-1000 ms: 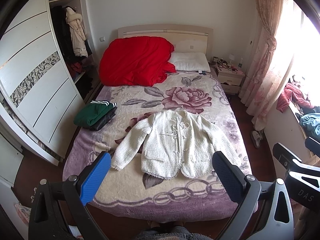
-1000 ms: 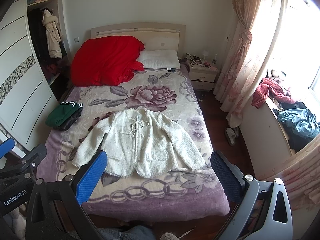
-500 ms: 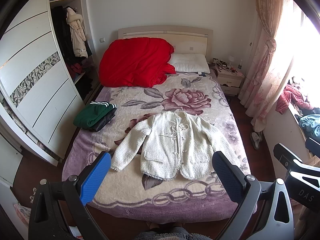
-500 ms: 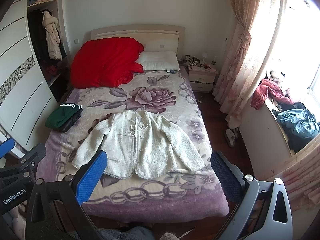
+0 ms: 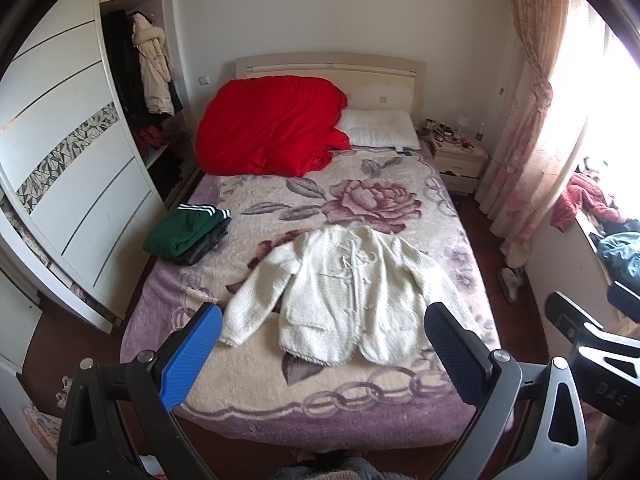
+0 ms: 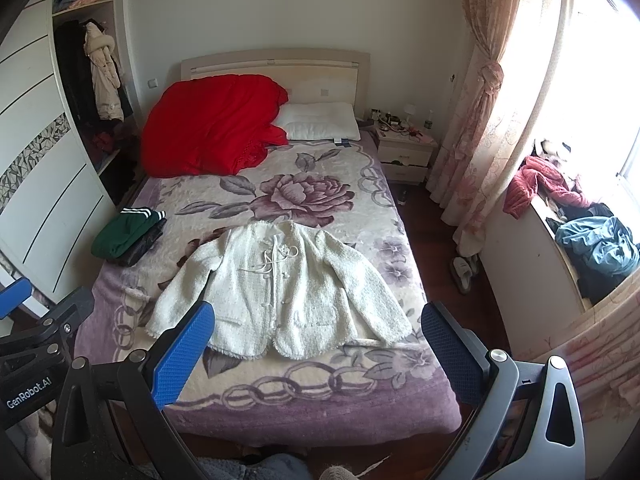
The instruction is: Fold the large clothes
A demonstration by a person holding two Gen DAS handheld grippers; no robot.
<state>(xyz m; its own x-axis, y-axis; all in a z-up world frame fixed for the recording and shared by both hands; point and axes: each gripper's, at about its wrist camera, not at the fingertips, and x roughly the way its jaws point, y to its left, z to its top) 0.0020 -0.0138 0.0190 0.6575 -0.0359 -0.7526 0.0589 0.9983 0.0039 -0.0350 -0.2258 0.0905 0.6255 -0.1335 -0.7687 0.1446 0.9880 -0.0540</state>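
**Desk:** Little has shifted since a second ago: both cameras have drifted back slightly, so the white fuzzy cardigan with tie cords (image 5: 352,300) sits a touch lower in each view. Where does it lie?

**Photographer:** Face up and spread flat on the floral plush blanket in purple and cream (image 5: 320,392), toward the foot of the bed. Collar points to the headboard, hem to the person, so the long axis of the body runs away from both tools. Sleeves splay out and down on either side.

**Desk:** And the tools?

**Photographer:** The left gripper (image 5: 328,356) hovers above the foot of the bed with its blue-padded jaws spread wide, holding nothing. The right gripper (image 6: 316,356) does the same. Neither touches cloth.

**Desk:** Which is nearer to what?

**Photographer:** The cardigan lies ahead of and below both. Its left sleeve cuff (image 5: 232,336) falls on the left tool's side, the right sleeve cuff (image 6: 394,330) on the right tool's. My judgement: each hand takes its own sleeve, folding inward across the chest.

**Desk:** Anything else on the bed?

**Photographer:** A folded stack of green and dark garments (image 5: 186,236) rests near the left edge, well apart from the cardigan. A crumpled red quilt (image 5: 272,138) sits at the head.
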